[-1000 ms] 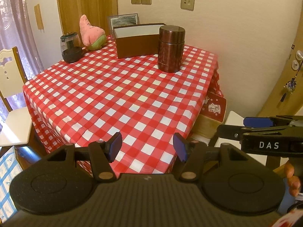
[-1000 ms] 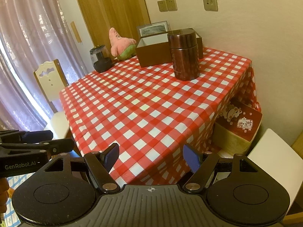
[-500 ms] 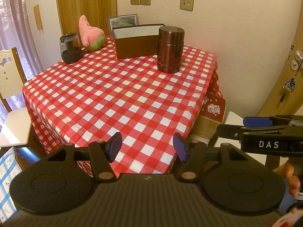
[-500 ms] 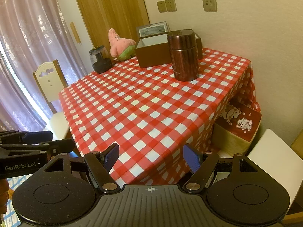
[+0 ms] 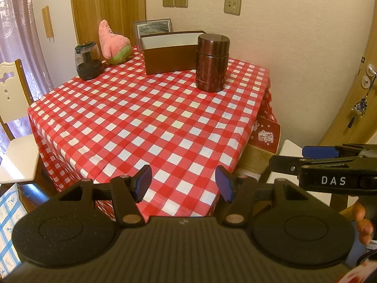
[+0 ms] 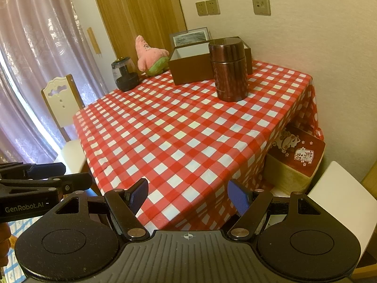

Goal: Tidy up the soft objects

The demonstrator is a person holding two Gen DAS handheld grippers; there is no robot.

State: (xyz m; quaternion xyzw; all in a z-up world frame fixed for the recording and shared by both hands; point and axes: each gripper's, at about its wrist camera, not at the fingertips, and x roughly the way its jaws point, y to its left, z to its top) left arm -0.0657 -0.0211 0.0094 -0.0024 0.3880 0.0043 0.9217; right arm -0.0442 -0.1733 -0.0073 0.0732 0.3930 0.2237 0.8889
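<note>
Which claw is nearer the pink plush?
Left, by a small margin. The left claw and right claw both hang open off the table's near corner; the pink plush sits at the far left corner.

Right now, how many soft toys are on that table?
1: the pink plush toy at the far left corner, between the dark grinder and brown box. The box's inside is partly hidden.

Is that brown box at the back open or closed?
Open. The brown box has no lid on top, and its pale inner walls show.
</note>
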